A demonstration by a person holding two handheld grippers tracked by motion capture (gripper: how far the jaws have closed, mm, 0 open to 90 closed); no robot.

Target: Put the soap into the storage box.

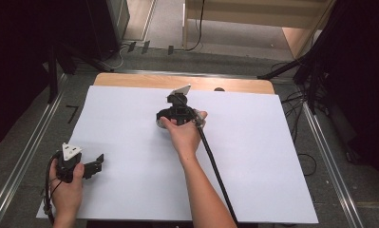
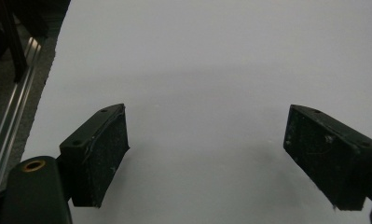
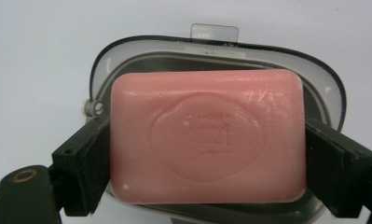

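Pink soap bar [image 3: 207,135], grey soap case [image 3: 328,88], white table cover [image 1: 253,156]

even, soft overhead light on the white sheet [image 1: 130,180] — dark, underexposed room edges around it. faint diffuse shadows under the black jaws in the left gripper view. the pink soap [image 3: 207,135] is slightly soft — mild glare on top.

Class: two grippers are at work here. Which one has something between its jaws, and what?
The right gripper: its jaws press the sides of a pink soap bar over a grey soap case. The left gripper stands open.
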